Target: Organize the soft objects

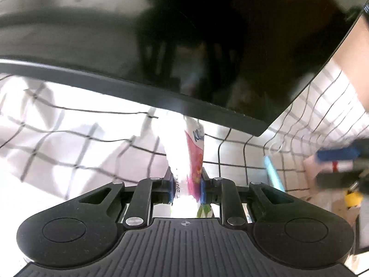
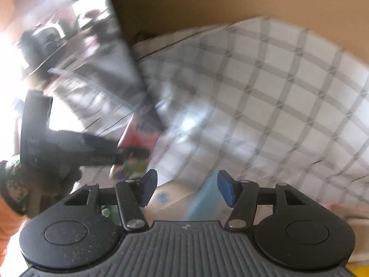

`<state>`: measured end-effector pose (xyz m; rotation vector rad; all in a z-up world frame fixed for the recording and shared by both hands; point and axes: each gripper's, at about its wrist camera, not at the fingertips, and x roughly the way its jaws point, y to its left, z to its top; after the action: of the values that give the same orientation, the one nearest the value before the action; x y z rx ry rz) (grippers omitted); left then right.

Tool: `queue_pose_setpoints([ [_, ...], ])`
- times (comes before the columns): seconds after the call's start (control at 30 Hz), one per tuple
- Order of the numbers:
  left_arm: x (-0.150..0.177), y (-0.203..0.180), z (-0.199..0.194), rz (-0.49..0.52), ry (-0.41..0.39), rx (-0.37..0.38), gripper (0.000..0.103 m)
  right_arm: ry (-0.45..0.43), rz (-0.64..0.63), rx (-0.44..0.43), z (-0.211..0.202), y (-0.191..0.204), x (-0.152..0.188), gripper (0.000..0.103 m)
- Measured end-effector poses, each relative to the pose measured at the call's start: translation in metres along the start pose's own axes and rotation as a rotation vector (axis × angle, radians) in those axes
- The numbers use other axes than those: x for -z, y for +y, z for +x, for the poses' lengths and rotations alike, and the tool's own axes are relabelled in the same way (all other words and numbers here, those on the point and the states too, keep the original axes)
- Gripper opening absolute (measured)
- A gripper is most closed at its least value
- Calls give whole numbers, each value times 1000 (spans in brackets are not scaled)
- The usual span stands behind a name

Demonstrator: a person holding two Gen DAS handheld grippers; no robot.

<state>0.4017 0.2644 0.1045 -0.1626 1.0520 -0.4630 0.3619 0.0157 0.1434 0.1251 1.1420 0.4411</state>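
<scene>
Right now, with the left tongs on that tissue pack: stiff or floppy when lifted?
Likely floppy: the tissue pack pinches narrow between the left tongs, so it is soft. Probably light, since it stands up from that one pinch. Its glossy wrapper may slip.

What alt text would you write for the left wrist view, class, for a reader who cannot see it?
The left tool pinches a white and pink plastic tissue pack between its blue pads, above a white cloth with dark grid lines. A glossy black panel fills the top; the right tool shows blurred at the right edge.
</scene>
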Motion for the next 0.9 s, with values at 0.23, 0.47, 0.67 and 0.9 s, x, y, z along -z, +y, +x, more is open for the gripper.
queue_pose_setpoints([
  [0.23, 45, 19, -64, -48, -173, -38, 21, 186, 42, 36, 67, 14, -8, 58],
  [0.47, 83, 39, -92, -69, -221, -71, 21, 281, 96, 126, 81, -4, -4, 67],
  [0.67, 110, 42, -73, -152, -205, -51, 21, 321, 158, 76, 93, -15, -3, 77],
  [0.9, 115, 45, -67, -190, -200, -46, 21, 341, 165, 55, 99, -14, -8, 90],
])
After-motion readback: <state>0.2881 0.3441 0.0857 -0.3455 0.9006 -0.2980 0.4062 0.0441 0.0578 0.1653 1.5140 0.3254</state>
